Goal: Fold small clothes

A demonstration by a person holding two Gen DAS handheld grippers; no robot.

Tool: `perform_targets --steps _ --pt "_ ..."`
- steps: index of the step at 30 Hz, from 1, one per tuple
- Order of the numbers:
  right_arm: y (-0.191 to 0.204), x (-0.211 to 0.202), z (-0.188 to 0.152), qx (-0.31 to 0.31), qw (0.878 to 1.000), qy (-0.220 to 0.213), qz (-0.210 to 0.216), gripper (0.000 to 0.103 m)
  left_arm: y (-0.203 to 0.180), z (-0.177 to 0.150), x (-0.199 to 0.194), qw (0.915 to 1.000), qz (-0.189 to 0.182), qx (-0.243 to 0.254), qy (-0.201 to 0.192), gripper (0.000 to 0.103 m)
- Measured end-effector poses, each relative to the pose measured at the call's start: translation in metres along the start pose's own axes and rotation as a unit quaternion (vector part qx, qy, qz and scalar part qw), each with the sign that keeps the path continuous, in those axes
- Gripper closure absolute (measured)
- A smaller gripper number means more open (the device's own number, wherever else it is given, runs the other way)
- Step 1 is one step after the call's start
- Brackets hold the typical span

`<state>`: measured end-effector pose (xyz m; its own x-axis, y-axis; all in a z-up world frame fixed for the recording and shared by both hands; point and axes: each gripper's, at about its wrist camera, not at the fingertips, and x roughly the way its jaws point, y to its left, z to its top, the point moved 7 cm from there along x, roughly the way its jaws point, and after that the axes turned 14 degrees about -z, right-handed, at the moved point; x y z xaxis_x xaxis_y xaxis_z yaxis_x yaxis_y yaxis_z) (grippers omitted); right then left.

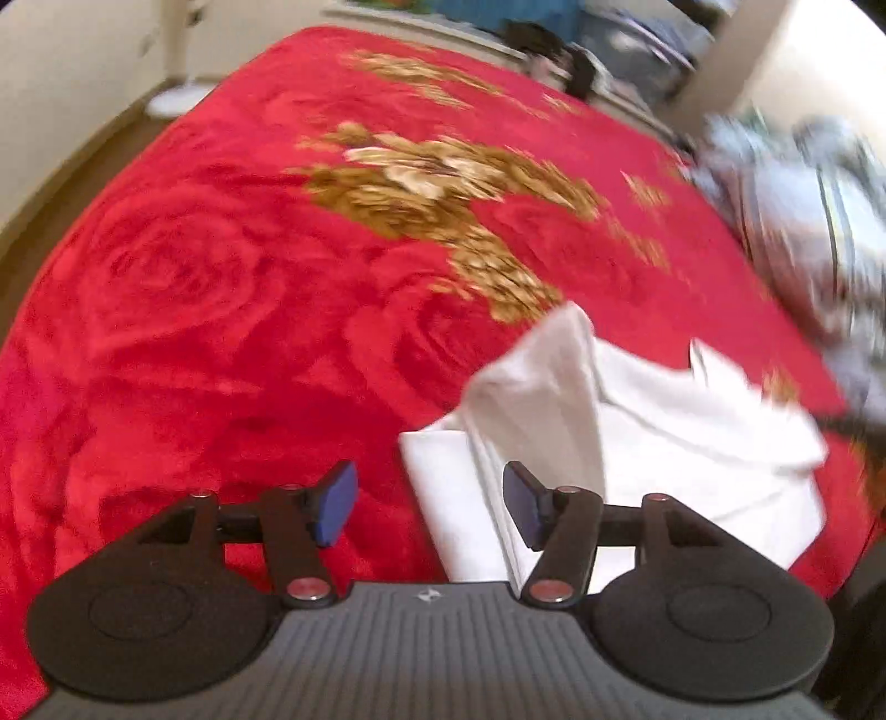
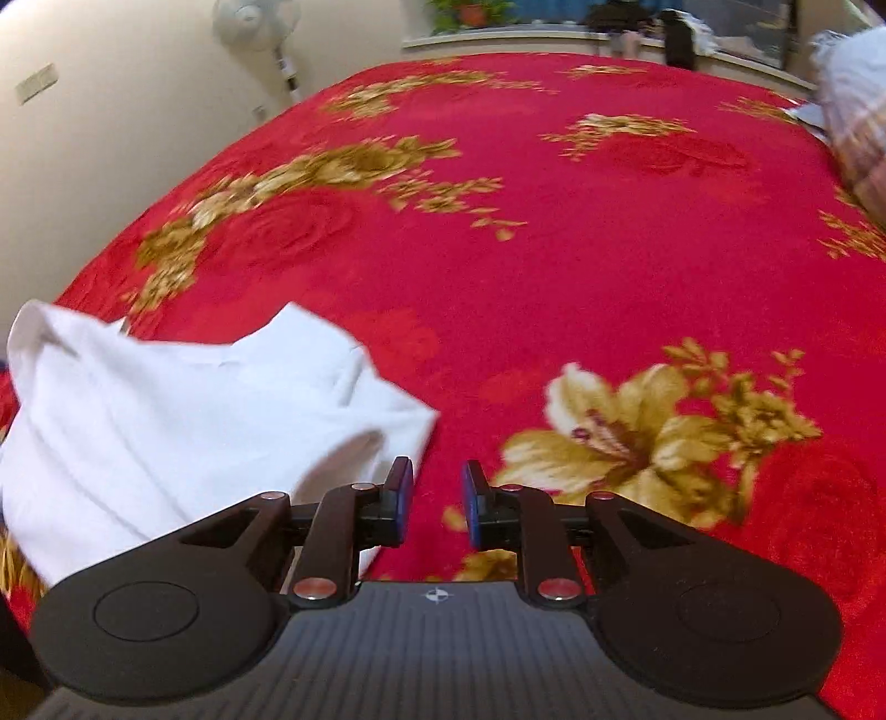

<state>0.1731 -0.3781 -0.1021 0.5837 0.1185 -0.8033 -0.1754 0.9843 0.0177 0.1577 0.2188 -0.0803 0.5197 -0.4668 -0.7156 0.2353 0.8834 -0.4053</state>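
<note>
White shirt (image 1: 637, 421) lying rumpled on red bed blanket (image 1: 221, 332), between both tongs. Left tongs (image 1: 429, 507) spread wide, empty, right pad over shirt edge, probably nearer. Right tongs (image 2: 437, 501) part-open, empty, shirt corner just left.

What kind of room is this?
Most likely a bedroom: a big bed under a red flowered blanket, a standing fan by the wall, and a white garment lying ready for folding.
</note>
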Motion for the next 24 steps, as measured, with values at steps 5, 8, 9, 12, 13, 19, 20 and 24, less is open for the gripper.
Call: perform_targets --steps 5,8,9,12,13,19,20,24 --pt "0.025 0.008 0.002 -0.038 0.999 0.004 0.009 0.083 -0.009 0.004 0.027 0.9990 0.029 0.025 0.022 0.034" --pt "0.034 0.015 0.007 -0.053 0.999 0.002 0.006 0.083 -0.011 0.012 0.042 0.9989 0.030 0.025 0.024 0.035" --pt "0.036 0.016 0.010 -0.055 0.998 0.001 0.008 0.083 -0.012 0.015 0.046 0.9989 0.030 0.027 0.023 0.035" --pt "0.040 0.025 0.016 -0.063 0.998 0.000 0.009 0.081 -0.015 0.023 0.059 0.9990 0.026 0.028 0.024 0.034" --pt "0.041 0.028 0.017 -0.068 0.998 0.002 0.009 0.081 -0.016 0.025 0.063 0.9990 0.026 0.029 0.024 0.034" --pt "0.044 0.041 0.024 -0.072 0.997 0.006 0.006 0.069 -0.019 0.041 0.073 0.9996 0.016 0.022 0.003 0.035" --pt "0.044 0.042 0.025 -0.069 0.998 0.006 0.008 0.069 -0.019 0.043 0.074 0.9997 0.014 0.021 0.001 0.035" --pt "0.050 0.041 0.027 -0.071 0.997 -0.001 0.037 0.069 -0.022 0.047 0.079 0.9992 0.014 0.036 -0.005 0.043"
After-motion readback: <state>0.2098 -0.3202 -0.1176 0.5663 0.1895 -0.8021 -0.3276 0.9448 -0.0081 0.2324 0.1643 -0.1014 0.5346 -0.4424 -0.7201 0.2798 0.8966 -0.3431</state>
